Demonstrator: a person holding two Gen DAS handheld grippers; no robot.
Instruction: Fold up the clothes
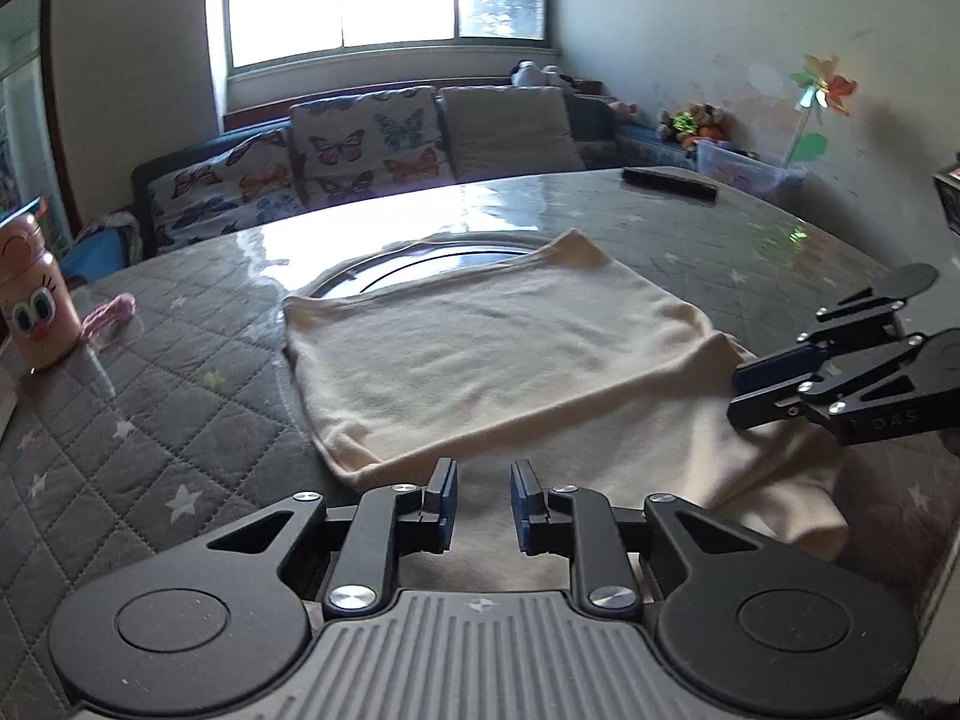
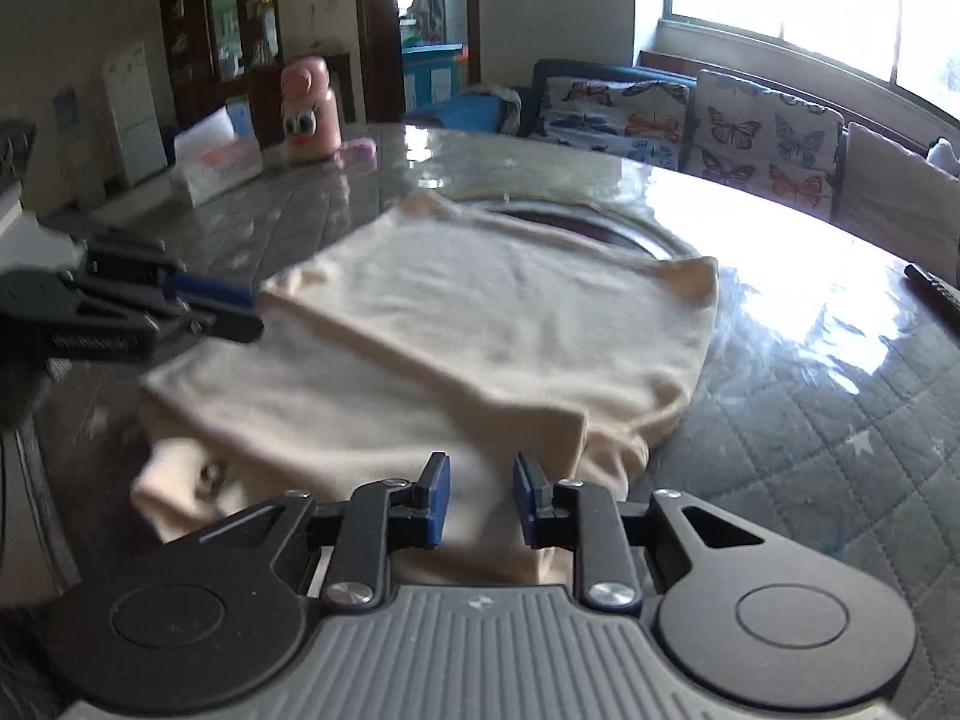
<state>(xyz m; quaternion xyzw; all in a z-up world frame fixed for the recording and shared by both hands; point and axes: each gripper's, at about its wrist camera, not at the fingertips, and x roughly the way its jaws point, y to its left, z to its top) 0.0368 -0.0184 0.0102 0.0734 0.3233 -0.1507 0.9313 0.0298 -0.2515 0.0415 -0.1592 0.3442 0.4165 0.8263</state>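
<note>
A cream garment [image 1: 498, 354] lies folded on the quilted grey table, with a folded layer on top and a lower part hanging off the near edge. It also shows in the right wrist view [image 2: 480, 324]. My left gripper [image 1: 483, 504] is open and empty just above the garment's near edge. My right gripper [image 2: 480, 498] is open and empty over the garment's near right part. In the left wrist view the right gripper [image 1: 741, 393] reaches in from the right, at the garment's right edge. In the right wrist view the left gripper [image 2: 252, 312] is at the garment's left edge.
A round glass turntable [image 1: 432, 258] lies partly under the garment's far edge. A pink cartoon bottle [image 1: 36, 306] stands at the far left, with a white box [image 2: 216, 162] beside it. A dark remote [image 1: 669, 183] lies at the far right. A butterfly-print sofa [image 1: 360, 150] stands behind the table.
</note>
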